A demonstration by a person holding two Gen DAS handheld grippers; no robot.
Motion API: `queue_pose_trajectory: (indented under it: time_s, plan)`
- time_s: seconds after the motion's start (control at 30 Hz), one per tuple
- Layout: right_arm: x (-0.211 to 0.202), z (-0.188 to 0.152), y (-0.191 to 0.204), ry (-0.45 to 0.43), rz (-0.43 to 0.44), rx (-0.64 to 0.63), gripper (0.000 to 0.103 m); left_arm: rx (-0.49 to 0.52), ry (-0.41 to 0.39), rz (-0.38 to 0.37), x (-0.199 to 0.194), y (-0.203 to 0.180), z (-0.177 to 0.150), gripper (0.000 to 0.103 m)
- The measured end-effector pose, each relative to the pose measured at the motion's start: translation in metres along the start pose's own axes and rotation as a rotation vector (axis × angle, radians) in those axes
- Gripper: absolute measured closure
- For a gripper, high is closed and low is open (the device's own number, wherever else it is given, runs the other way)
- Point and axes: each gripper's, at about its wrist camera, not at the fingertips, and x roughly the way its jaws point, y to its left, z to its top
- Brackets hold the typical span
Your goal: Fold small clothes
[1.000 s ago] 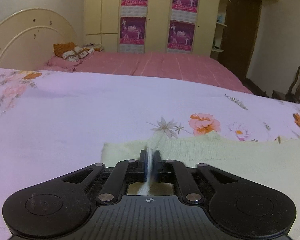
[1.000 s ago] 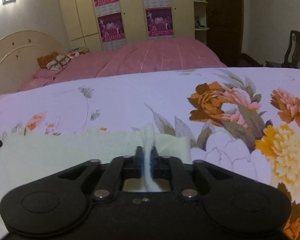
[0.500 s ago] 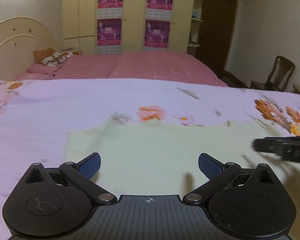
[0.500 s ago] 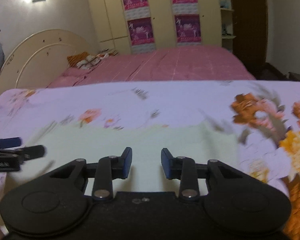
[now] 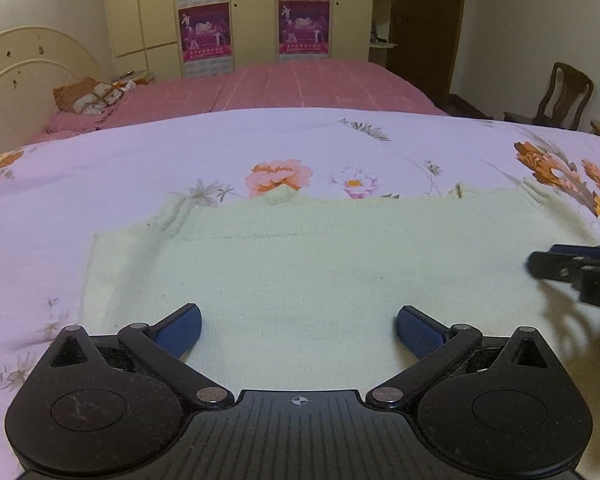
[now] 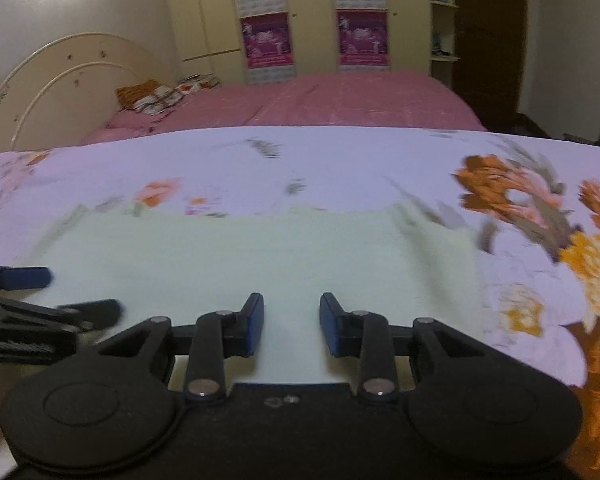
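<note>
With the pale green knitted garment (image 5: 320, 276) lying flat across the middle of the frame on the lilac floral bedsheet (image 5: 100, 168), I hold my left gripper (image 5: 298, 326) wide and right gripper (image 6: 291, 328) narrowly parted, both empty, and judge the next fold wants matching edge pinches.

**Soft knit on printed cotton, matt plastic in your hands**

Your pale green knitted garment (image 5: 320, 276) looks fuzzy and matt, with a stitched seam line showing. Beneath it, the lilac floral bedsheet (image 5: 100, 168) is smooth woven cloth. Your left gripper (image 5: 299, 326) is matt black plastic with ribbed blue rubbery pads (image 5: 180, 330) and shiny metal pivot pins; your right gripper (image 6: 291, 330) looks alike. The brown chair (image 5: 560, 96) is glossy wood.
</note>
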Motion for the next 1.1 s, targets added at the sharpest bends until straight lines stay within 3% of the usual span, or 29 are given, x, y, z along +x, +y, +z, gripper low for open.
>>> queue_pose_trajectory:
  time_s: [0.23,0.4,0.67,0.73,1.1]
  plan:
    - [-0.014,-0.006,-0.015,-0.001,-0.065,0.014,0.072,-0.018,-0.002,0.009,-0.015,0.008,-0.005,0.0]
    - [-0.038,-0.008,-0.005,-0.024,0.001,0.045,0.067,-0.06,-0.021,-0.021,-0.043,0.017,-0.015,0.0]
    - [-0.056,-0.033,0.055,0.004,0.115,-0.039,0.069,-0.036,0.016,-0.05,-0.058,0.003,-0.042,0.0]
    - [-0.056,-0.039,0.059,0.014,0.105,-0.049,0.069,-0.021,0.051,-0.039,-0.052,0.003,-0.049,0.0]
    - [-0.069,-0.067,0.021,0.045,-0.025,-0.034,0.069,-0.04,0.052,-0.039,-0.058,0.007,-0.061,0.0]
